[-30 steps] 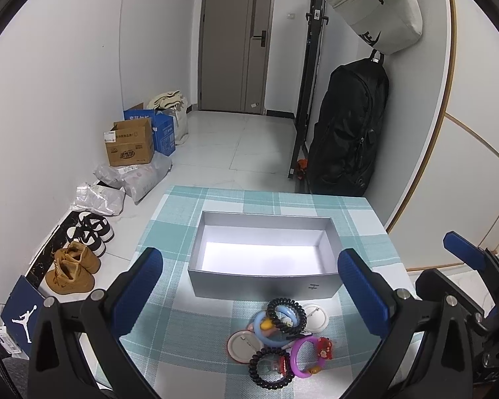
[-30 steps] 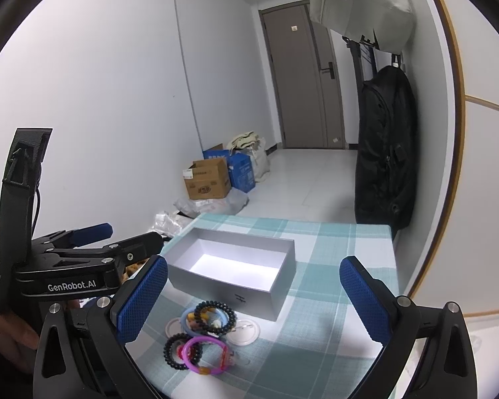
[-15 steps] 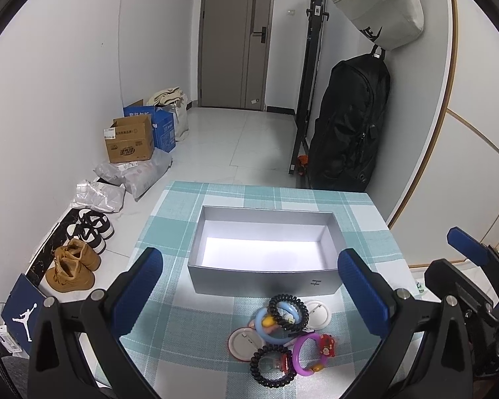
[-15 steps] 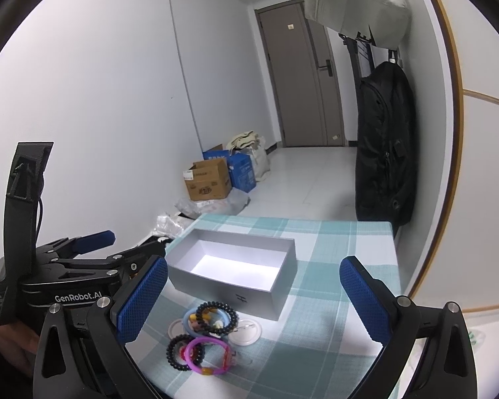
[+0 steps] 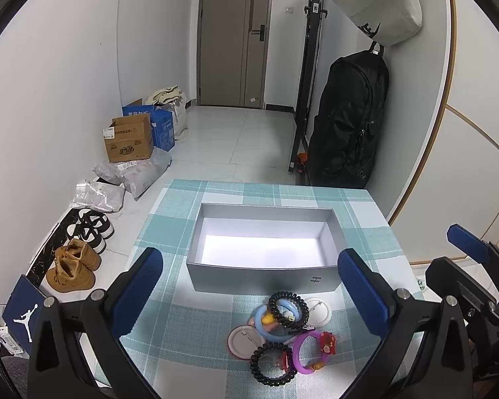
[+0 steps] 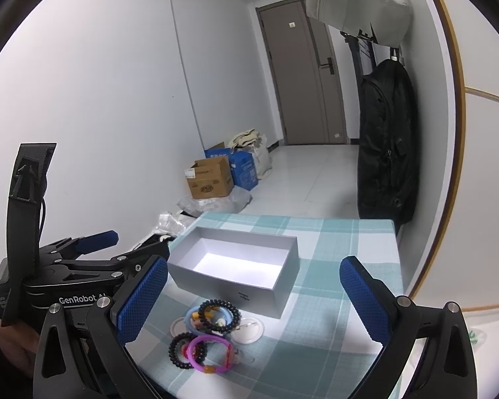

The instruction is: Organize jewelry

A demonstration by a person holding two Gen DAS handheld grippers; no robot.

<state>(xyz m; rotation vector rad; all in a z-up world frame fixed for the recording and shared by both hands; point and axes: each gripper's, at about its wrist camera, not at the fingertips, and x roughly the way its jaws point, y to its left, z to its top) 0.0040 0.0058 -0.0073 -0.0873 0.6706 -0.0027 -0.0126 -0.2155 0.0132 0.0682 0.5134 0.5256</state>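
box (image 5: 262,277) empty. rings (image 5: 284,326) all on cloth beside it. both claws, left (image 5: 249,302) and right (image 6: 252,302), wide apart, hold nothing. all left to do.

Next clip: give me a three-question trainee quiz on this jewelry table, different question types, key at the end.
1. True or false: the grey box already holds jewelry.
2. Multiple choice: where does the purple bracelet lie? A) inside the box. B) on the checked tablecloth on the near side of the box, in the pile. C) on the floor by the shoes.
3. Fill in: both the left gripper and the right gripper are ____ and hold nothing.

Key
1. False: the box interior shows bare.
2. B: it lies with the black coil hair ties and round badges.
3. Open.
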